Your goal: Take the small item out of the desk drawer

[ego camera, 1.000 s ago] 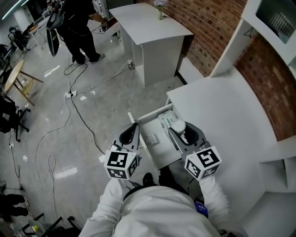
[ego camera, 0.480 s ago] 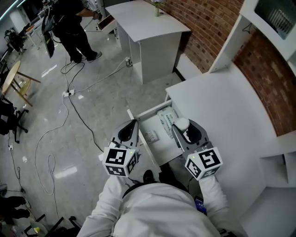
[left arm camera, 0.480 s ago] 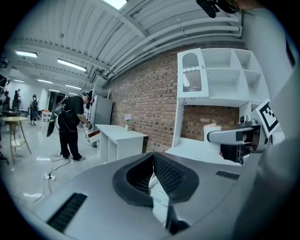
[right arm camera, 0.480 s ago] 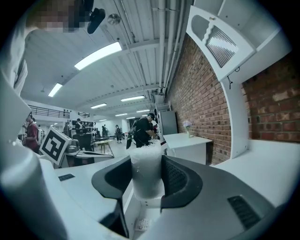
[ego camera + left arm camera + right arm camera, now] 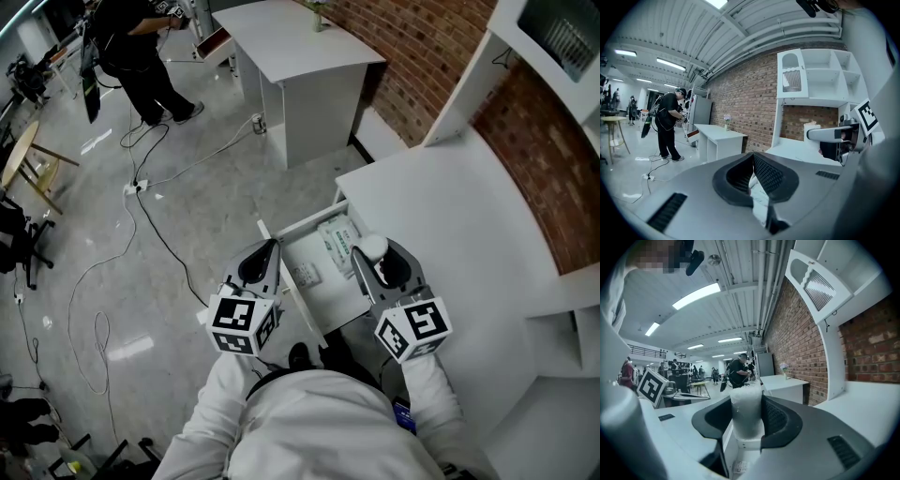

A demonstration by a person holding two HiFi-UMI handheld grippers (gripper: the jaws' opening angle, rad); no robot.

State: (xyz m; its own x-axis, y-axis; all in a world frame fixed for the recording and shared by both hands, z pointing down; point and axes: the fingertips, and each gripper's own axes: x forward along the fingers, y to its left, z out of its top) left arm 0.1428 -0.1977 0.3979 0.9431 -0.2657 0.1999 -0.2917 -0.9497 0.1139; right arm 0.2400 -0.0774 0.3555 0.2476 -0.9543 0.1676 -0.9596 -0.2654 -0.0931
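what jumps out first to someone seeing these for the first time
The right tool grips a small white container over the open drawer of the white desk. Behind runs a red brick wall, and a person in black stands by a far table.

The right gripper (image 5: 372,250) is covering part of the drawer (image 5: 298,251) and hiding the sides of the small white item (image 5: 746,408).

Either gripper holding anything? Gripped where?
Right gripper is clamped on a small frosted white cylinder, gripped across its opposite sides, its top poking above. Left gripper is shut and empty.
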